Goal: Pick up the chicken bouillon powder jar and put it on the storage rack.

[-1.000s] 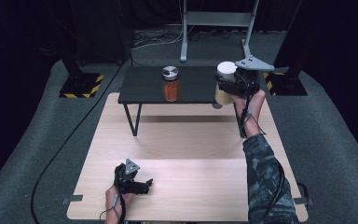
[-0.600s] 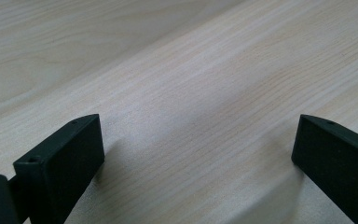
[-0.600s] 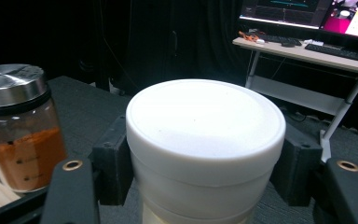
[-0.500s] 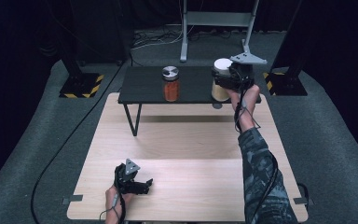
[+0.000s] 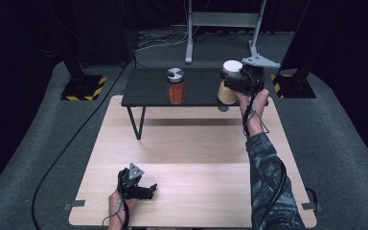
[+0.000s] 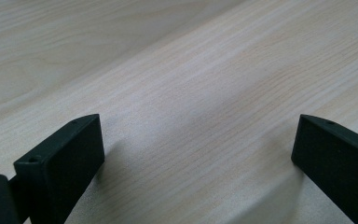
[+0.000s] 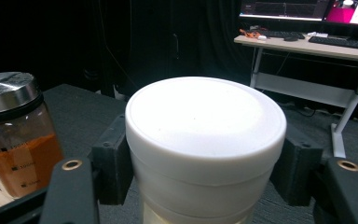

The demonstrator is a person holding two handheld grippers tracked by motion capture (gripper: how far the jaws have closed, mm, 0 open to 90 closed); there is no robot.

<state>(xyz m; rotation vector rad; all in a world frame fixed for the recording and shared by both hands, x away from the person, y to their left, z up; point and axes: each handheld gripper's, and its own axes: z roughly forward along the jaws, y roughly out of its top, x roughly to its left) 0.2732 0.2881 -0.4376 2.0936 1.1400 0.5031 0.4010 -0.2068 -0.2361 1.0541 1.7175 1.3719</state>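
My right gripper [image 5: 235, 85] is shut on a jar with a white lid [image 5: 230, 68] and pale contents, holding it at the right end of the low black table [image 5: 148, 88]. In the right gripper view both jaws press the jar [image 7: 205, 121] just under its lid. I cannot tell whether the jar's base rests on the table. A glass jar of orange powder with a metal lid [image 5: 175, 87] stands upright at the table's middle, left of the held jar [image 7: 18, 140]. My left gripper [image 5: 147, 190] rests open on the wooden table [image 5: 196, 143] near its front edge, nothing between its jaws [image 6: 196, 158].
Black stands with yellow-black striped bases [image 5: 84, 88] flank the low table. A cable [image 5: 72, 143] runs across the grey floor at the left. A metal frame [image 5: 223, 21] stands behind. A desk with keyboard and monitors [image 7: 307, 44] is at the far right.
The right gripper with the white-lidded jar has edged slightly to the left over the black table. The left gripper has stayed where it was.
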